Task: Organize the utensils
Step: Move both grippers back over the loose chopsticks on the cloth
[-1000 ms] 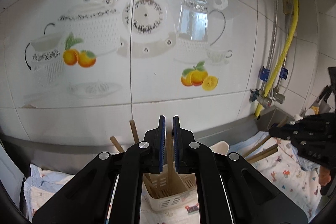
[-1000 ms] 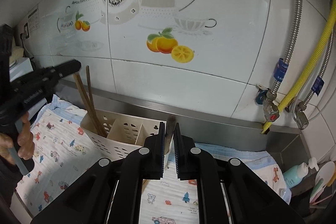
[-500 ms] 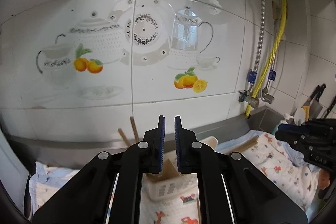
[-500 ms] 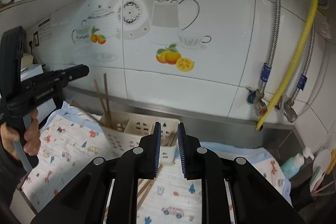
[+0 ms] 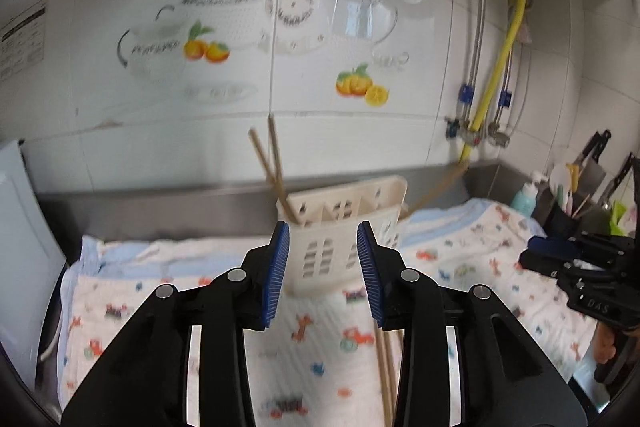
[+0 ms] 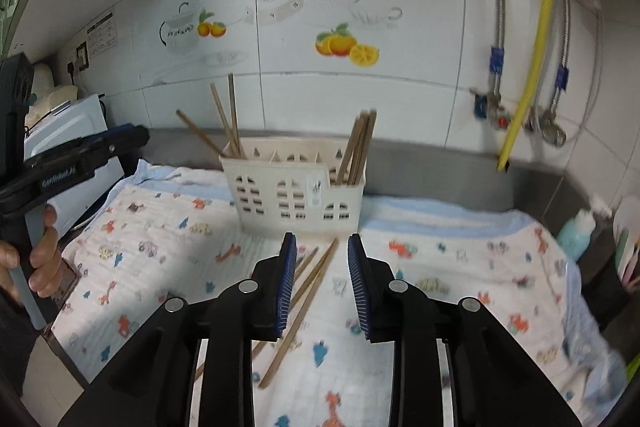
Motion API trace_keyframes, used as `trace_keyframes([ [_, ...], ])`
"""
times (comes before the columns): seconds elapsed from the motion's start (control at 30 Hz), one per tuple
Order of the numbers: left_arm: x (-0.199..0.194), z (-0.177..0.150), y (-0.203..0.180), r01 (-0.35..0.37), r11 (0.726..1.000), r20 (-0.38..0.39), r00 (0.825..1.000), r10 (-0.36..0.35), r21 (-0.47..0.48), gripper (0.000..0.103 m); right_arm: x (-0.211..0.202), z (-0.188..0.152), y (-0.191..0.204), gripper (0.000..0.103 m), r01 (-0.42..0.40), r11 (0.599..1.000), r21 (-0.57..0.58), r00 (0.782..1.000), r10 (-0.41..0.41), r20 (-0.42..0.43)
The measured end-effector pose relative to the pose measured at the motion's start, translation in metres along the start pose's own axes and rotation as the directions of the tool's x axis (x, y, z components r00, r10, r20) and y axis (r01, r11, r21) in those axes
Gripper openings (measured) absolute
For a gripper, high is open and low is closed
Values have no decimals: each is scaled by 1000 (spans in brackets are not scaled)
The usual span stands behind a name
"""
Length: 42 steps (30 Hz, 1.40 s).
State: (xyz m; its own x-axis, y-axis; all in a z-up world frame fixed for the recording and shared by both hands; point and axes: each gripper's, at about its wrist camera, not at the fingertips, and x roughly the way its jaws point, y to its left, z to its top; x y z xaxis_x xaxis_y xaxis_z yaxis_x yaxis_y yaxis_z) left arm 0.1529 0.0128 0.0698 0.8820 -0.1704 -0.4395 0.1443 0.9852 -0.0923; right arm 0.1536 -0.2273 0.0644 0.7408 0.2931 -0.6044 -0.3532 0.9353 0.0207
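A cream plastic utensil caddy (image 6: 296, 191) stands on a printed cloth near the back wall; it also shows in the left wrist view (image 5: 344, 223). Wooden chopsticks stand in its left end (image 6: 226, 123) and its right end (image 6: 358, 147). Several loose chopsticks (image 6: 308, 291) lie on the cloth in front of it, under my right gripper (image 6: 321, 283), which is open and empty. My left gripper (image 5: 323, 275) is open and empty, in front of the caddy, with loose chopsticks (image 5: 386, 367) below it. Each gripper shows in the other's view, the right one (image 5: 584, 271) and the left one (image 6: 72, 163).
A printed cloth (image 6: 168, 235) covers the counter. A yellow hose and steel pipes (image 6: 528, 67) run down the tiled wall at right. A teal bottle (image 6: 576, 231) and a holder with utensils (image 5: 568, 203) stand at the far right. A white appliance (image 6: 68, 147) stands left.
Both grippers have opened and pulled back from the caddy. The chopsticks they held now stand in the caddy. More of the cloth and loose chopsticks has come into view.
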Motion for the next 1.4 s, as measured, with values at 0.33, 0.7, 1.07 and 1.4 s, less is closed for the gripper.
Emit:
trace_keyframes([
  [0.33,-1,-59,6,-38,998,-107,994,34,-41,58,2,-45,14,33,1,1000,31,1000,0,-29],
  [0.7,-6,-101,14,-118,990,-156,982,105,-73,89,25,-90,30,53,8,998,63,995,-1,-104],
  [1.07,-14,-119,24,-199,977,-171,968,183,-81,95,50,-118,42,65,5,995,95,985,12,-173],
  [1.4,-9,-134,37,-217,970,-209,959,191,-110,95,69,-123,40,69,12,991,136,980,15,-199],
])
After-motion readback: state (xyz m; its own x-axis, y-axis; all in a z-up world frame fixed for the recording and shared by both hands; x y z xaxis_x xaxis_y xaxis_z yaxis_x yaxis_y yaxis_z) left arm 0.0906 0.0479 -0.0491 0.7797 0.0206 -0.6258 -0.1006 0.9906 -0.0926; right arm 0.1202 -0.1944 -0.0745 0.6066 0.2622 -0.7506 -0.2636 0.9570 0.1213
